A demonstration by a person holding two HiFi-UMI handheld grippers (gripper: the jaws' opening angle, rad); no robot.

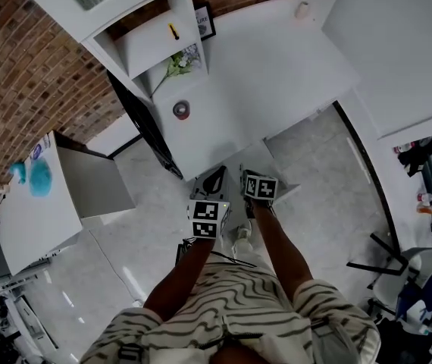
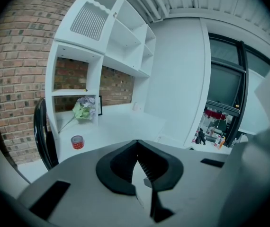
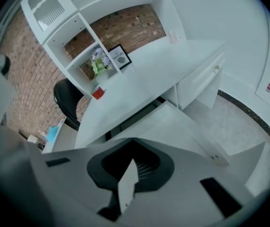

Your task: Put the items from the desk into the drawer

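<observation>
A red tape roll (image 1: 180, 110) (image 2: 77, 142) (image 3: 98, 93) lies on the white desk (image 1: 261, 74) beside the shelf unit. A small white item (image 1: 302, 9) (image 3: 173, 36) stands at the desk's far end. Below the desk edge a white drawer (image 3: 173, 122) is pulled out. My left gripper (image 1: 216, 174) (image 2: 137, 143) and right gripper (image 1: 244, 174) (image 3: 133, 141) hang side by side in front of the desk, well short of the tape. Both are shut, with the jaw tips touching and nothing between them.
The shelf unit (image 1: 155, 40) holds a flower sprig (image 1: 176, 63), a framed picture (image 1: 205, 23) and a small yellow thing (image 1: 173, 31). A black chair (image 1: 144, 123) stands left of the desk. Right of the open drawer is a closed drawer with a knob (image 3: 215, 69).
</observation>
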